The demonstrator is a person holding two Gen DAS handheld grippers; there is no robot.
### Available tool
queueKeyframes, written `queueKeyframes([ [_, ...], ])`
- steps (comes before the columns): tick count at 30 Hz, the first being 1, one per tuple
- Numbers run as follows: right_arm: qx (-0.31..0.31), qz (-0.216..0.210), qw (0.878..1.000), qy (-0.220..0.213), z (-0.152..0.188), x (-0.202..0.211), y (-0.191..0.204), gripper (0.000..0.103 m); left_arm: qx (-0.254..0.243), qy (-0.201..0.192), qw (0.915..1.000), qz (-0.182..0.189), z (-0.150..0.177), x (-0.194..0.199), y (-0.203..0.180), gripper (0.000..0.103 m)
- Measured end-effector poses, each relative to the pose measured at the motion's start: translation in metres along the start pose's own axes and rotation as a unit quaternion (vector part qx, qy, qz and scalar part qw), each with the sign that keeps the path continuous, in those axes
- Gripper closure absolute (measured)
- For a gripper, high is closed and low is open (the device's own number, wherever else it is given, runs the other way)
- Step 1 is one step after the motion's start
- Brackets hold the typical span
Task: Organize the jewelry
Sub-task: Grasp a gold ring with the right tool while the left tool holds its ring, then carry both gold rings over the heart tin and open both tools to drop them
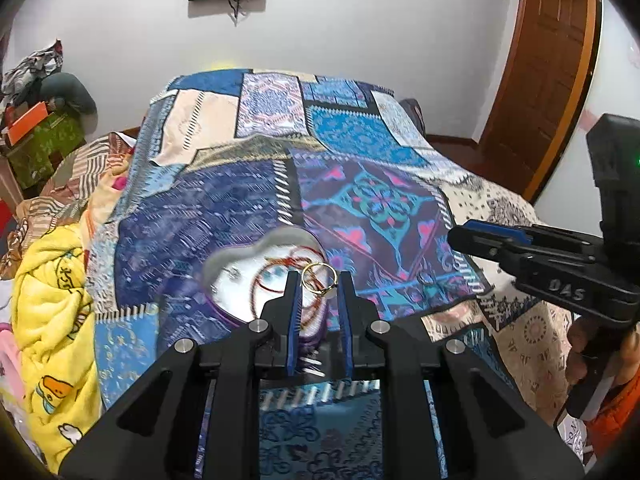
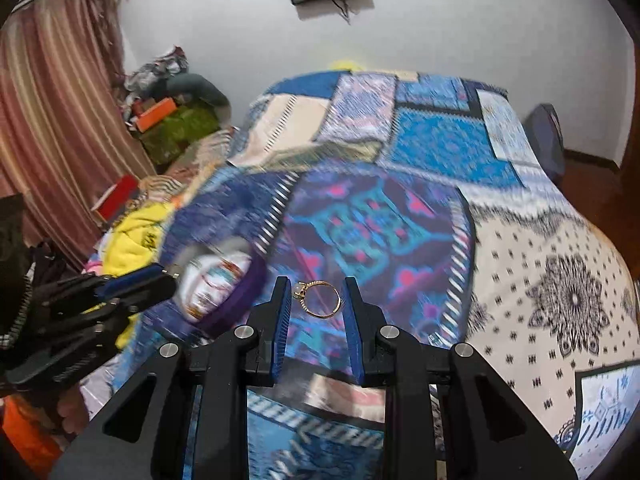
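My left gripper [image 1: 318,282] is shut on a gold ring [image 1: 320,280], pinched between its blue pads above a heart-shaped jewelry box [image 1: 244,276] with a white inside and a purple rim. Red cord bracelets [image 1: 276,280] and small earrings [image 1: 234,272] lie in the box. My right gripper [image 2: 316,290] is shut on a second gold ring with a small stone [image 2: 318,298], held above the patchwork bedspread [image 2: 400,220]. In the right wrist view the box [image 2: 220,284] and my left gripper [image 2: 160,280] show at the left. In the left wrist view my right gripper [image 1: 456,236] shows at the right.
A blue patchwork bedspread [image 1: 280,180] covers the bed. A yellow cartoon blanket [image 1: 52,300] and striped bedding lie at the left. A green box with clutter [image 1: 44,140] stands by the wall. A wooden door [image 1: 540,80] is at the right. Striped curtains [image 2: 52,120] hang at the left.
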State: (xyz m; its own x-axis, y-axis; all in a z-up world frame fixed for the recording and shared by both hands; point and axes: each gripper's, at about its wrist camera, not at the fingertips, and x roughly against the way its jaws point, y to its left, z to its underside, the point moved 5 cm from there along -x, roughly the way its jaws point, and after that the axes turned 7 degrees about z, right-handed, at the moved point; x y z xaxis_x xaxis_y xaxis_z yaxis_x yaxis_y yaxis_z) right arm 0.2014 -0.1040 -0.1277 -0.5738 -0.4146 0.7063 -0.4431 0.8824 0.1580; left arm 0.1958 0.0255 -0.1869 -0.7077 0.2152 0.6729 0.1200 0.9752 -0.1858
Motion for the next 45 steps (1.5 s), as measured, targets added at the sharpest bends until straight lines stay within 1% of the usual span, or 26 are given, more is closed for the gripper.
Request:
queueKeyframes([
  [5, 0.009, -0.024, 0.999, -0.025, -0.018, 0.006, 0.024, 0.080, 0.010, -0.019, 0.9998, -0.005, -0.009, 0.011, 0.015, 0.087],
  [13, 0.030, -0.059, 0.997, -0.032, -0.033, -0.003, 0.057, 0.080, 0.024, -0.034, 0.9990, -0.016, -0.017, 0.018, 0.039, 0.087],
  [16, 0.038, -0.072, 0.996, -0.025, -0.034, -0.012, 0.069, 0.080, 0.030, -0.033, 0.9989, -0.017, -0.016, 0.016, 0.047, 0.087],
  [24, 0.053, -0.085, 0.995, -0.001, -0.031, -0.040, 0.086, 0.080, 0.039, -0.020, 0.9989, -0.014, -0.009, 0.003, 0.060, 0.087],
  [33, 0.049, -0.099, 0.993, 0.031, -0.023, -0.065, 0.092, 0.080, 0.051, 0.000, 0.9987, 0.008, 0.002, -0.014, 0.063, 0.087],
  [45, 0.034, -0.105, 0.992, 0.055, -0.015, -0.081, 0.092, 0.079, 0.046, 0.014, 0.9988, 0.013, 0.008, -0.024, 0.064, 0.087],
])
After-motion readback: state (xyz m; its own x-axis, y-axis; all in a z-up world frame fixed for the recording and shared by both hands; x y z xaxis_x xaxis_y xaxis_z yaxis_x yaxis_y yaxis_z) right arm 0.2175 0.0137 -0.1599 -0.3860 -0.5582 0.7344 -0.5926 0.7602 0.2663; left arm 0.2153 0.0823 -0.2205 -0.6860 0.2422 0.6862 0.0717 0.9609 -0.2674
